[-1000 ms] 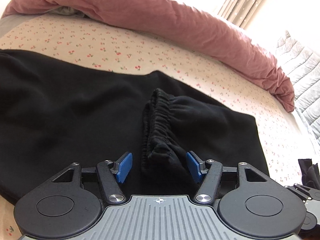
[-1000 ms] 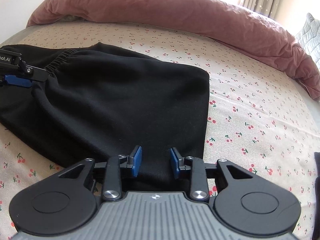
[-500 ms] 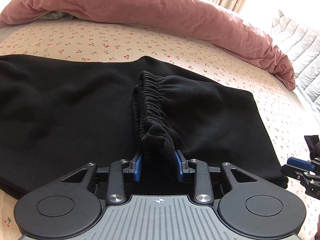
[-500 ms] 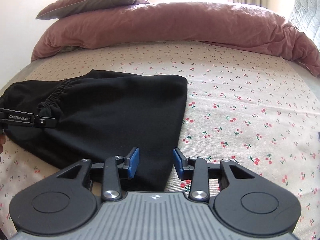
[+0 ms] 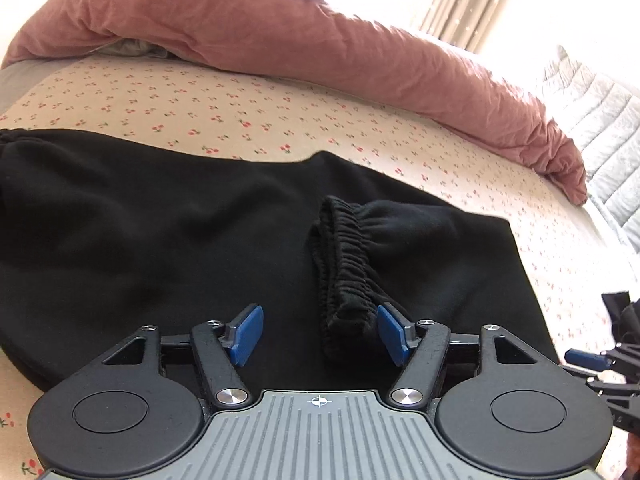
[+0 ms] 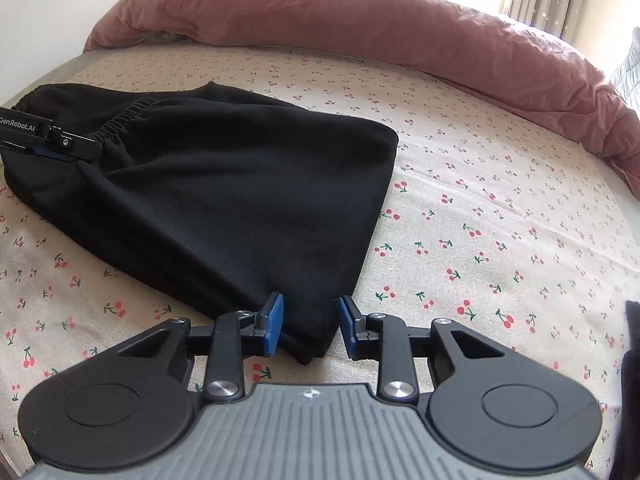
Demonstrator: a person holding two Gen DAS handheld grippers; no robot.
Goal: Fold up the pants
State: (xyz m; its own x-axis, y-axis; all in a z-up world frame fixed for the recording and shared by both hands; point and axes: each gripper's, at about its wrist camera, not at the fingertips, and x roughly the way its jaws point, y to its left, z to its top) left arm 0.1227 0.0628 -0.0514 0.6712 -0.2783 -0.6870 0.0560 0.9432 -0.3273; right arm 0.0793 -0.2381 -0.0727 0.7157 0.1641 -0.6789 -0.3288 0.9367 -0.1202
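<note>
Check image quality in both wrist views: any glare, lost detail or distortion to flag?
Left wrist view: window light behind the curtain is blown out to white; the black pants read nearly textureless except the gathered elastic cuff. Right wrist view: sharp cherry-print sheet, fisheye bending of the pink duvet, dark corner vignetting. No motion blur in either.

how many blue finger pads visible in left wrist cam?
3. Two on the left gripper: one pad over flat pants, one beside the gathered cuff. A third on the right gripper at frame edge; its partner is hidden.
</note>
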